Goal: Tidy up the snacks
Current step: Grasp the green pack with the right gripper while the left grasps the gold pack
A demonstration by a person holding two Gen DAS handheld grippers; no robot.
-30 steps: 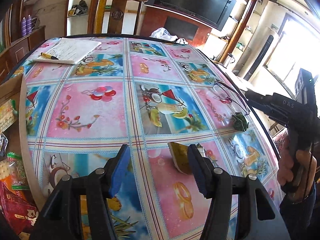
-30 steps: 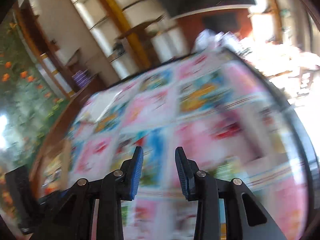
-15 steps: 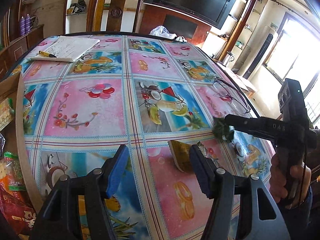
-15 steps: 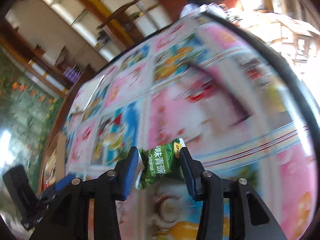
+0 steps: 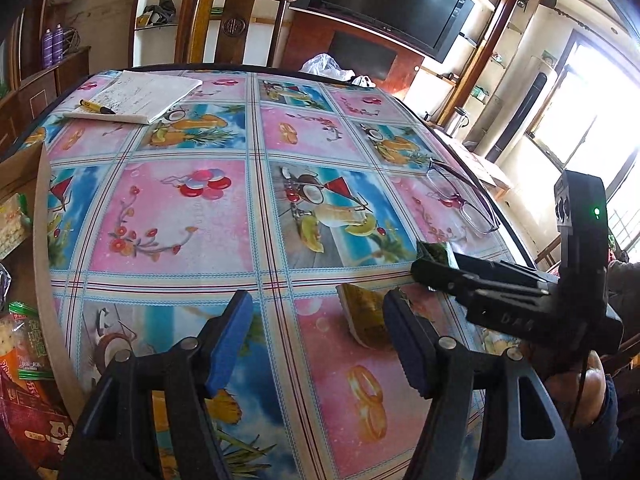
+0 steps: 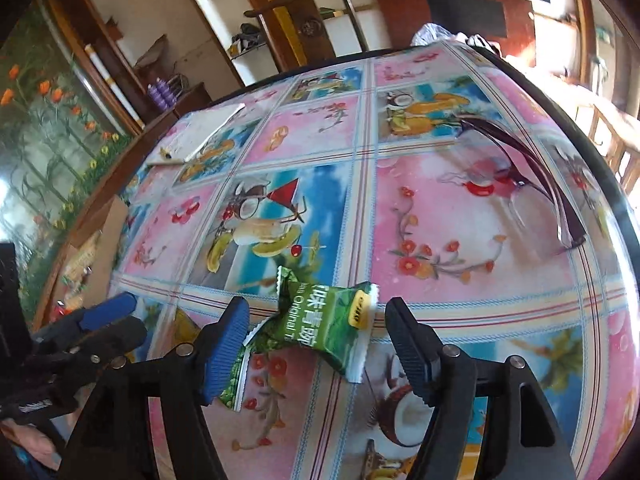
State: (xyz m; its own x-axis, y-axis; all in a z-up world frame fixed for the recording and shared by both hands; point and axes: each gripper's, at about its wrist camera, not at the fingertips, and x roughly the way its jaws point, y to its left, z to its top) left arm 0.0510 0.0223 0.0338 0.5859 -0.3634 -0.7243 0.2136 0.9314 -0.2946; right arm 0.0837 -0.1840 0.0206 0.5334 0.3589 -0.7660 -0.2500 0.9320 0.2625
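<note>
Now, near to far.
Right gripper [image 6: 316,344]: jaws opening; the green packet [image 6: 320,326] sits between them. The left pad [image 6: 224,350] overlaps the packet's lower corner, whether it presses I cannot tell; the right pad stands clear of the packet.
Green packet: crumpled, lying on the tablecloth [image 6: 460,216], white crimped ends, green print face up.
Left gripper [image 5: 316,344]: jaws opening, about half wide, nothing gripped; the yellow packet [image 5: 366,318] lies on the cloth just inside the right pad, touching or not I cannot tell.
Gripper relation: the right gripper reaches in from the right in the left view, its tip just beyond the yellow packet.
Box [image 5: 22,176]: cardboard, at the left table edge, with snack bags [image 5: 26,344] inside.
Glasses [image 5: 460,200]: folded, on the cloth near the right table edge, beyond both packets.
Notebook [image 5: 140,96]: open, far left corner of the table, with a pen [image 5: 96,107] lying on it.
Beyond table: wooden chair [image 5: 236,24], dark TV [image 5: 384,0] on the wall.
</note>
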